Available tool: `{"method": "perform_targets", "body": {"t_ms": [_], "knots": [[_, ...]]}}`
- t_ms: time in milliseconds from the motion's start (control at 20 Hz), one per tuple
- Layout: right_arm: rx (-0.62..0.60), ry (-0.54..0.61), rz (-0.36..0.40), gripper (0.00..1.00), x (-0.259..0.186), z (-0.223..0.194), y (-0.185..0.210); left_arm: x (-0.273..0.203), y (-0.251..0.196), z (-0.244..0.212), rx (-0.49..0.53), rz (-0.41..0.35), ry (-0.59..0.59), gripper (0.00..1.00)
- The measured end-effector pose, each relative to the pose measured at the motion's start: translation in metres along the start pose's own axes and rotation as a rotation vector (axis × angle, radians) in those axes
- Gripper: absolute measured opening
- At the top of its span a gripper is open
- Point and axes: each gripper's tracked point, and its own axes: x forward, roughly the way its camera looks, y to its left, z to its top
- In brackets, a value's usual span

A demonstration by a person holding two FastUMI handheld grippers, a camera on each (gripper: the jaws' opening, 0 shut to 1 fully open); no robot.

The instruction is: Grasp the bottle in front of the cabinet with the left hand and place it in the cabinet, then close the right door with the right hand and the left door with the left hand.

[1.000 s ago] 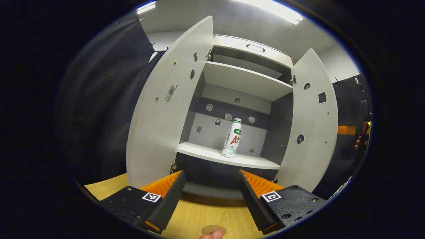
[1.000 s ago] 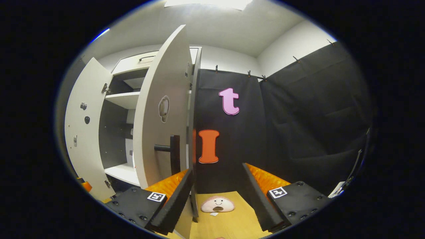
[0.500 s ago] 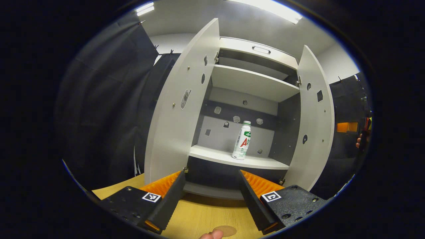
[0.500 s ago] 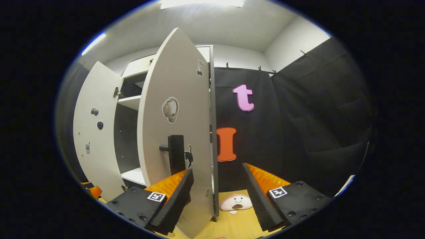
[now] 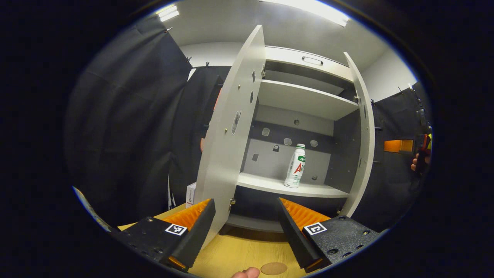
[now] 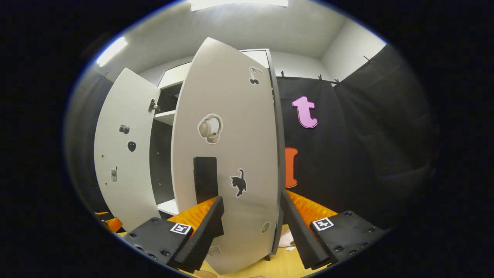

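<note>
Bottle (image 5: 295,166): white, with a white cap and a printed label, standing upright on the lower shelf (image 5: 270,184) inside the cabinet (image 5: 308,69), toward the right side, apart from both side walls.

Cabinet: pale grey, dark interior panels, a second shelf above; it stands on a wooden tabletop (image 5: 247,251).

Left door (image 5: 231,131): swung out wide, inner face with small stickers turned toward the left gripper view.

Right door (image 6: 231,154): partly swung inward; in the right gripper view its outer face carries a black handle (image 6: 205,179) and stickers of headphones and a cat. In the left gripper view it appears nearly edge-on.

Left gripper (image 5: 245,231): jaws spread wide, holding nothing, pointed at the cabinet opening from in front of the tabletop edge.

Right gripper (image 6: 251,227): jaws wide apart, close against the right door's outer face, the handle just above the left-hand finger; contact cannot be judged.

Small brown disc (image 5: 273,268): lying on the tabletop near a fingertip at the bottom edge.
</note>
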Motion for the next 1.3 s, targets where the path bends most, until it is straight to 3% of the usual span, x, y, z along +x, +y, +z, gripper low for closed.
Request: {"method": "perform_targets", "body": {"t_ms": [300,450,500,550,850,1150,1300], "knots": [[0.004,0.021,0.070,1.00,0.021,-0.007,0.033,-0.002,0.023,0.006,-0.030,0.052,-0.012,0.95],[0.009,0.035,0.089,0.96,0.041,-0.016,0.047,-0.001,0.037,0.015,-0.037,0.080,-0.033,0.95],[0.011,0.046,0.100,1.00,0.047,-0.020,0.052,-0.002,0.041,0.019,-0.051,0.086,-0.040,0.95],[0.015,0.035,0.099,0.96,0.053,-0.018,0.053,-0.004,0.046,0.022,-0.066,0.095,-0.046,0.95],[0.022,0.043,0.089,0.95,0.068,-0.023,0.063,-0.008,0.091,0.047,-0.112,0.176,-0.102,0.95],[0.029,0.048,0.058,0.95,0.089,-0.030,0.069,-0.013,0.142,0.065,-0.061,0.274,-0.135,0.94],[0.062,0.054,0.046,0.95,0.088,-0.031,0.070,-0.012,0.152,0.081,-0.087,0.275,-0.166,0.95]]}}
